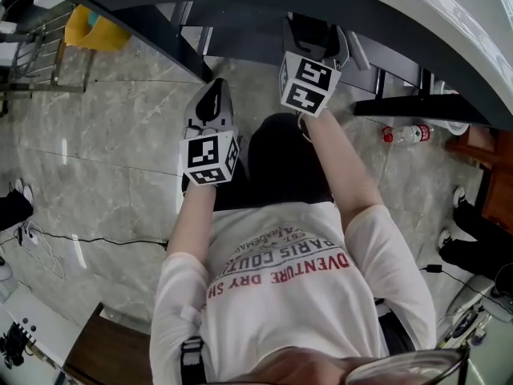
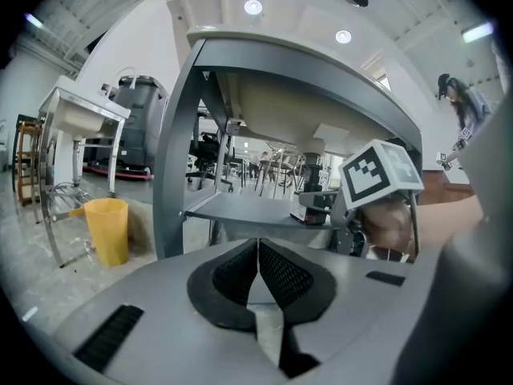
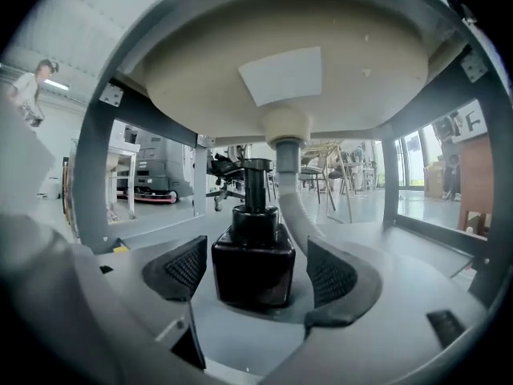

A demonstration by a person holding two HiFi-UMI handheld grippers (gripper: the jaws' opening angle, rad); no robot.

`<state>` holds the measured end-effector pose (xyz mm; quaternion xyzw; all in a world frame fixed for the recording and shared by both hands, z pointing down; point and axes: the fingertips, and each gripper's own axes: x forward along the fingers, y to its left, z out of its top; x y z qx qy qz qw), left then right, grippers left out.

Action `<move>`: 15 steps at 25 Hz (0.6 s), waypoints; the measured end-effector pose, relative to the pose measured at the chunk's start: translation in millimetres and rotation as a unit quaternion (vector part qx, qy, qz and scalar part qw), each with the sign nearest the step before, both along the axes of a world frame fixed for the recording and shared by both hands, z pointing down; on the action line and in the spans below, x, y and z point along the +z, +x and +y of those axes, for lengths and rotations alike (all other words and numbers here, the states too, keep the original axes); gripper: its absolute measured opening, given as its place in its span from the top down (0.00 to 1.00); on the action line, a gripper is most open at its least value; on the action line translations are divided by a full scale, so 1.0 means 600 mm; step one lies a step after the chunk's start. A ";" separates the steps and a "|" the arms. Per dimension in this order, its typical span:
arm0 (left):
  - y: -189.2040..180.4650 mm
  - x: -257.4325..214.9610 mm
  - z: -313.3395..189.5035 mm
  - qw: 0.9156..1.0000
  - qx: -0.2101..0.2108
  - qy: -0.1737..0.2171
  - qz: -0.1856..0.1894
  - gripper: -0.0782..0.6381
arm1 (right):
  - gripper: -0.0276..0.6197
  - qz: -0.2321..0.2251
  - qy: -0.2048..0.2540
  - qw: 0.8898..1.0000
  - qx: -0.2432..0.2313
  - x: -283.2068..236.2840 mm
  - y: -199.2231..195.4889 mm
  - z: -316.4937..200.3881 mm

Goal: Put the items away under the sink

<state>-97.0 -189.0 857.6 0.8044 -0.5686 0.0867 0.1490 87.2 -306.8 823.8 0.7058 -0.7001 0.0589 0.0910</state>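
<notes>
A dark square bottle (image 3: 254, 257) with a tall black neck stands upright on the grey shelf (image 3: 160, 231) under the sink basin (image 3: 296, 62). My right gripper (image 3: 256, 268) is open around it, with a gap between the bottle and each pad. In the head view the right gripper (image 1: 313, 37) reaches in beneath the sink's rim (image 1: 417, 22). My left gripper (image 1: 212, 103) hangs lower, out over the floor. It (image 2: 258, 247) is shut with nothing between its pads and points toward the shelf (image 2: 240, 211).
The drain pipe (image 3: 290, 195) comes down just behind the bottle. Grey frame legs (image 2: 178, 151) flank the shelf. A yellow bin (image 2: 107, 229) stands on the floor at the left, and a plastic water bottle (image 1: 407, 134) lies on the floor at the right.
</notes>
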 end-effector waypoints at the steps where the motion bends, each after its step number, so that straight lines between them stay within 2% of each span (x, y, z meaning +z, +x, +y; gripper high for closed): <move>1: 0.001 -0.002 0.004 1.000 0.003 0.002 0.001 0.85 | 0.37 0.006 -0.002 1.000 -0.007 -0.001 -0.004 0.017; 5: 0.015 -0.008 0.020 1.000 0.020 0.005 0.013 0.85 | 0.39 0.017 -0.017 0.998 -0.050 0.003 -0.030 0.087; 6: 0.021 -0.010 0.024 0.999 0.027 0.006 0.018 0.85 | 0.49 0.014 -0.016 0.999 -0.047 0.003 -0.029 0.102; 8: 0.030 -0.017 0.030 0.999 0.039 0.013 0.025 0.85 | 0.82 0.004 -0.007 0.999 -0.036 0.000 -0.028 0.126; 9: 0.034 -0.022 0.032 0.999 0.043 0.017 0.026 0.85 | 0.88 -0.004 -0.004 0.999 -0.041 -0.002 -0.032 0.135; 15: 0.055 -0.082 0.041 0.997 0.057 0.022 0.040 0.85 | 0.92 -0.038 -0.020 0.994 -0.102 -0.046 -0.063 0.194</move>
